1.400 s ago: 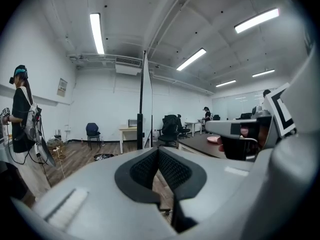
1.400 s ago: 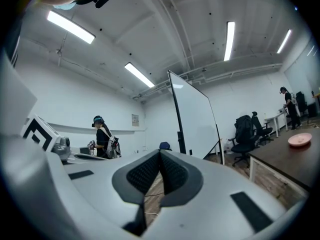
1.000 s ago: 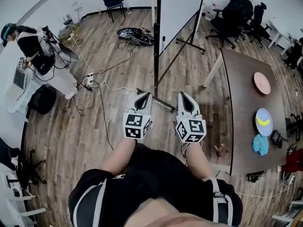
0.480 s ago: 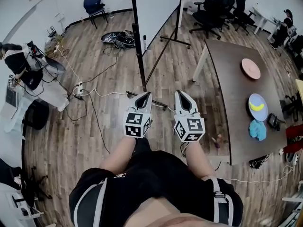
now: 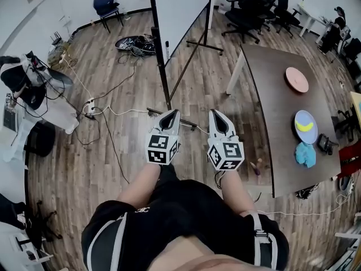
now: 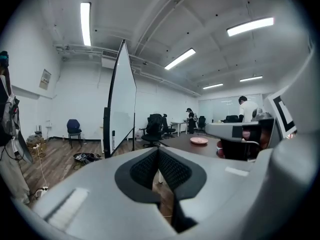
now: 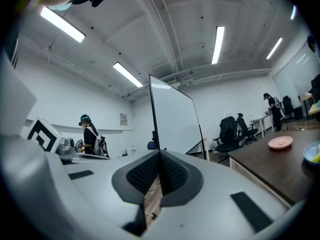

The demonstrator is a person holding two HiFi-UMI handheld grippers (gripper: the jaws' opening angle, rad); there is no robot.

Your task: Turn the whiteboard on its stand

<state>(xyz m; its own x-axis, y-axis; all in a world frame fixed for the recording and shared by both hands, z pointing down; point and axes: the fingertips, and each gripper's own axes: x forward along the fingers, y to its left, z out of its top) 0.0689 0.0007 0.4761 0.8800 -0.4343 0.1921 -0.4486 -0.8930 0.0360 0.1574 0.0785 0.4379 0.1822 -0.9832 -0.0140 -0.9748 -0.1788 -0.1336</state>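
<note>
The left gripper (image 5: pixel 170 115) and right gripper (image 5: pixel 218 116) have fingers clenched, empty, with the whiteboard (image 5: pixel 180 10) apart at 12 o'clock.

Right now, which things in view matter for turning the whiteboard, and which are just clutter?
For the job:
- whiteboard
- its stand
- left tongs and right tongs, both shut, empty

Lying about:
- table with pink plate, blue plate, blue cloth
- office chairs, blue chair
- cable pile on the floor
</note>
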